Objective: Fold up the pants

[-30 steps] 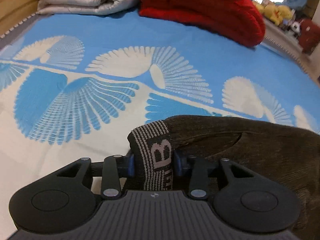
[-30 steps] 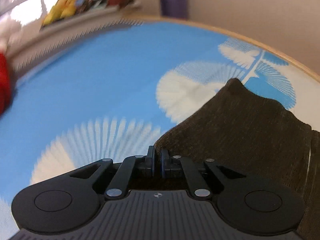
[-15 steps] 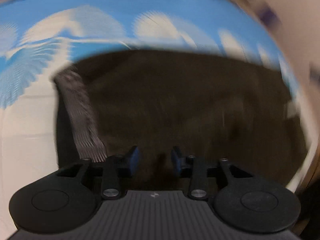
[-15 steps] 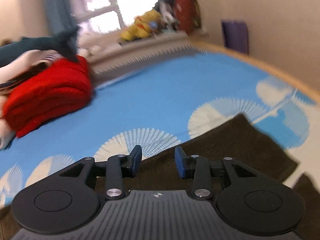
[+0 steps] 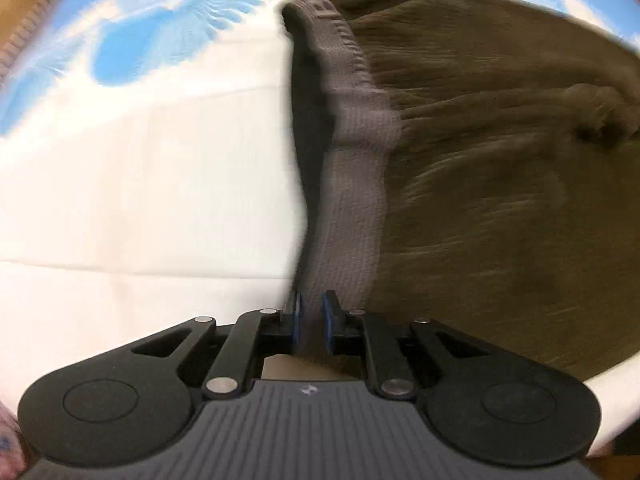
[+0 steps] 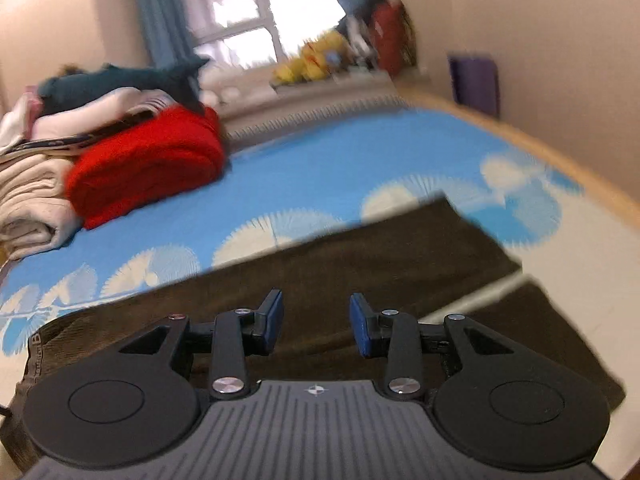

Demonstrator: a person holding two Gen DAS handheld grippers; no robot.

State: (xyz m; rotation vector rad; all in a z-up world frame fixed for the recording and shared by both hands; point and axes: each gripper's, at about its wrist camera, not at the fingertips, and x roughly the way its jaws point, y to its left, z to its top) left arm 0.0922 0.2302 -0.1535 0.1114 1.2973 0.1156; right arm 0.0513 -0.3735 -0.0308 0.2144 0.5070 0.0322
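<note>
Dark brown corduroy pants [image 5: 500, 160] lie spread on the blue-and-white patterned bed sheet [image 5: 140, 160]. Their grey ribbed waistband [image 5: 352, 184] runs up the middle of the left wrist view. My left gripper [image 5: 311, 322] is shut on the near end of this waistband. In the right wrist view the pants [image 6: 360, 264] lie flat with both legs stretching right. My right gripper [image 6: 316, 326] is open and empty, just above the pants.
A folded red blanket [image 6: 148, 168] and a pile of white and beige bedding [image 6: 36, 184] sit at the far left of the bed. A wooden bed edge [image 6: 560, 160] runs along the right. Stuffed toys [image 6: 316, 60] sit on the windowsill.
My left gripper let go of the waistband corner, swung over the pants and shut on the waistband at another spot. My right gripper let go of the pant leg, opened and drew back.
</note>
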